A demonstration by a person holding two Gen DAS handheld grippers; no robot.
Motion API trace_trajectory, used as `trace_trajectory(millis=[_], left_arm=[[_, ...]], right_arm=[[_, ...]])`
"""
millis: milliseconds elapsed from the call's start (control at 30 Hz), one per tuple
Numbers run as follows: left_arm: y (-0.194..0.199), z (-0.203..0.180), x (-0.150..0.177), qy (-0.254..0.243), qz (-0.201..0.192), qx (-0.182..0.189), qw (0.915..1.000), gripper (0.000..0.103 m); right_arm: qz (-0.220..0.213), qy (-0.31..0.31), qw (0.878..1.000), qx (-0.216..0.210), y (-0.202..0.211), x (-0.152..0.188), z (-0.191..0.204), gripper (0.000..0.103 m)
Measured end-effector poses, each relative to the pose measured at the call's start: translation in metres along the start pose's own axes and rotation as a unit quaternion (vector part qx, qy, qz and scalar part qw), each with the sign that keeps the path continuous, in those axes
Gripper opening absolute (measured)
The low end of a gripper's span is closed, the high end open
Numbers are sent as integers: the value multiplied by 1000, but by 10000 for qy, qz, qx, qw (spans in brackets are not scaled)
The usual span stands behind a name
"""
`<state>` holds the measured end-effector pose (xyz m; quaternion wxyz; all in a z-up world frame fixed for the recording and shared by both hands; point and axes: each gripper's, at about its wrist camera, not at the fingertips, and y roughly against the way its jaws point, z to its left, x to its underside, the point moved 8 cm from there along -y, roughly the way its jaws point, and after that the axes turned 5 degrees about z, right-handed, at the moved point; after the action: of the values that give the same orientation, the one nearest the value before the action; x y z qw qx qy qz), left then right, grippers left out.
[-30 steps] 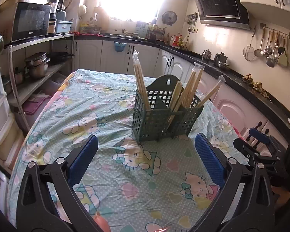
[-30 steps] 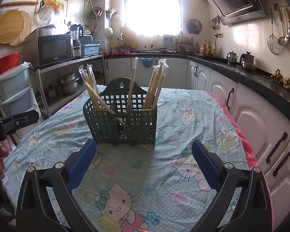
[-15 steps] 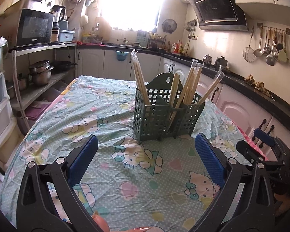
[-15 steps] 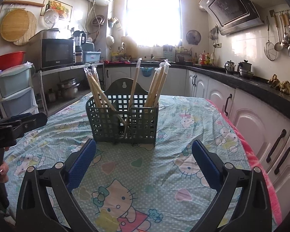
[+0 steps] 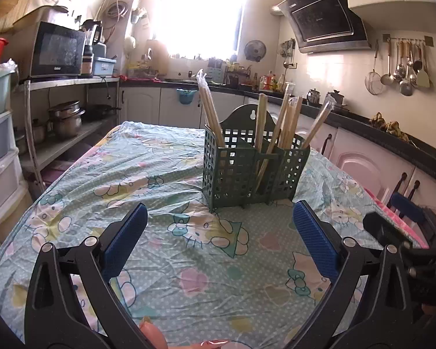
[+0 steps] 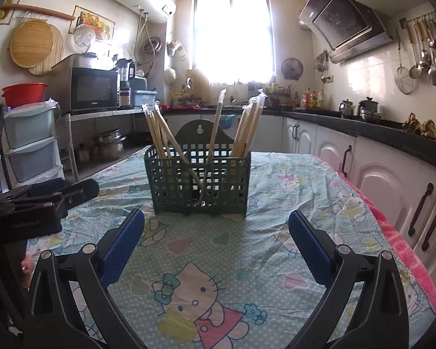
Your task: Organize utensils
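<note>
A dark green plastic utensil basket (image 5: 254, 171) (image 6: 199, 181) stands upright in the middle of the table. Several wrapped wooden chopstick pairs (image 5: 210, 113) (image 6: 248, 125) lean out of its compartments. My left gripper (image 5: 219, 232) hovers open above the cloth, short of the basket, with nothing between its blue pads. My right gripper (image 6: 216, 235) is open too, empty, facing the basket's long side from the near edge. Each gripper shows in the other's view: the right one (image 5: 404, 226) at the far right, the left one (image 6: 43, 200) at the left.
The table wears a pale green cartoon-cat tablecloth (image 5: 165, 180) (image 6: 276, 203). White cabinets under a black counter (image 6: 392, 145) run along the right. A shelf with pots (image 5: 65, 119) and plastic drawers (image 6: 29, 142) stand left. A fingertip (image 5: 151, 333) shows at the bottom edge.
Both grippers have tilted up and drawn slightly back, so the basket sits higher and farther in each view. Both stay open. The basket and chopsticks have not moved.
</note>
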<state>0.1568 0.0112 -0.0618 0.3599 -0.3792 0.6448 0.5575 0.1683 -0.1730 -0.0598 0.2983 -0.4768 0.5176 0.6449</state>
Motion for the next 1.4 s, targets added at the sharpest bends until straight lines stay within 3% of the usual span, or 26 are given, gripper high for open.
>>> trace_trajectory(millis=[1400], left_arm=[[8, -3, -2, 45, -161, 48, 9998, 93]], right_arm=[[-22, -175, 9997, 154, 5, 6, -5, 97]])
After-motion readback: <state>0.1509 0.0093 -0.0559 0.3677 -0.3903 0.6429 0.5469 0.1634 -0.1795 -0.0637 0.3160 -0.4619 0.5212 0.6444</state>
